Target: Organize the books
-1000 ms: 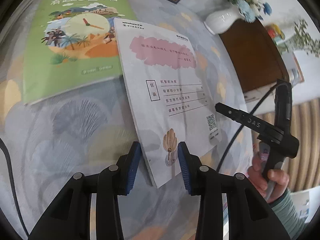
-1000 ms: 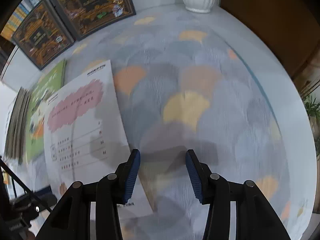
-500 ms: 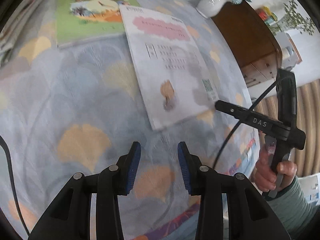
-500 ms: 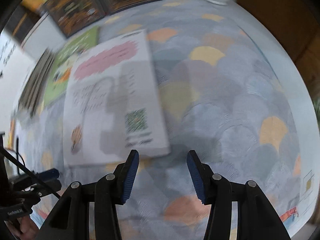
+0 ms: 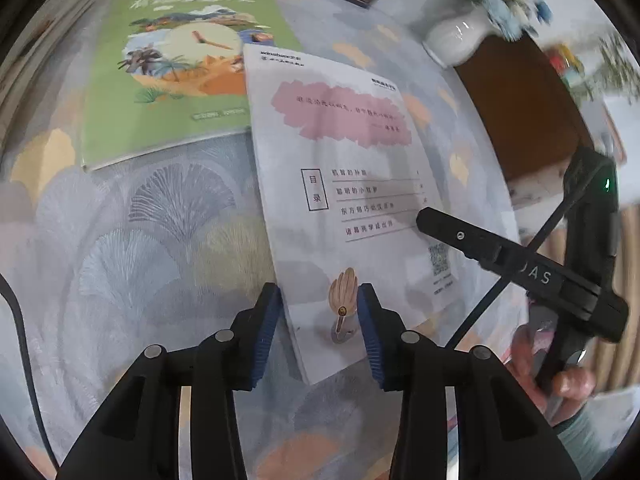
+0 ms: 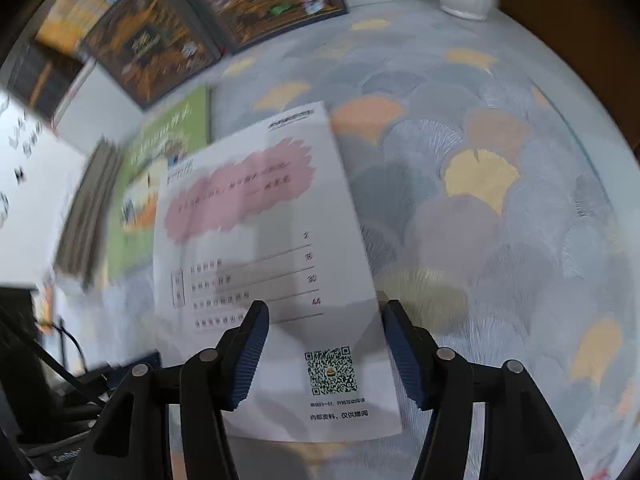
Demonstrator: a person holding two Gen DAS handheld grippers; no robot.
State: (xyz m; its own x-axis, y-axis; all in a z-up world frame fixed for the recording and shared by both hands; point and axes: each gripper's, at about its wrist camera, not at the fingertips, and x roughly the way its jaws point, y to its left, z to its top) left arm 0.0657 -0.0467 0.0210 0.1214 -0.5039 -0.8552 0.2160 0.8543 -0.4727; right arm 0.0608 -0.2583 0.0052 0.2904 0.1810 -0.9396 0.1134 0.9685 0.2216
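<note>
On the far left, the left wrist view catches only the edge of a stack of books (image 5: pixel 36 40); the right wrist view shows the same stack (image 6: pixel 86 216) as a blurred grey wedge beside a white wall. Next comes the green book (image 5: pixel 172 68), flat on the leaf-patterned cloth (image 5: pixel 120 240), its clock-and-palm cover sharp from the left camera but smeared from the right one (image 6: pixel 160 168). The white booklet (image 5: pixel 344 184) lies slantwise to its right, its top corner overlapping the green cover (only the left view makes that overlap plain). Its pink blotch, contents list and QR code face up.

The left gripper (image 5: pixel 318 328) hangs over the booklet's near left corner, jaws partly apart with the feather drawing showing between them; the blue pads do not seem to press the paper. From the right wrist view the right gripper (image 6: pixel 324 350) straddles the booklet's (image 6: pixel 272 264) lower right part, QR code between its fingers; its jaws are opening and grip nothing.

Only the right camera shows the dark framed books (image 6: pixel 200 28) propped at the back. Only the left one shows the right-hand tool from outside, a black bar over the booklet's right edge, gripped by a hand (image 5: pixel 548 376), plus flowers in the white vase (image 5: pixel 456 40) and a brown cabinet (image 5: pixel 528 112)
</note>
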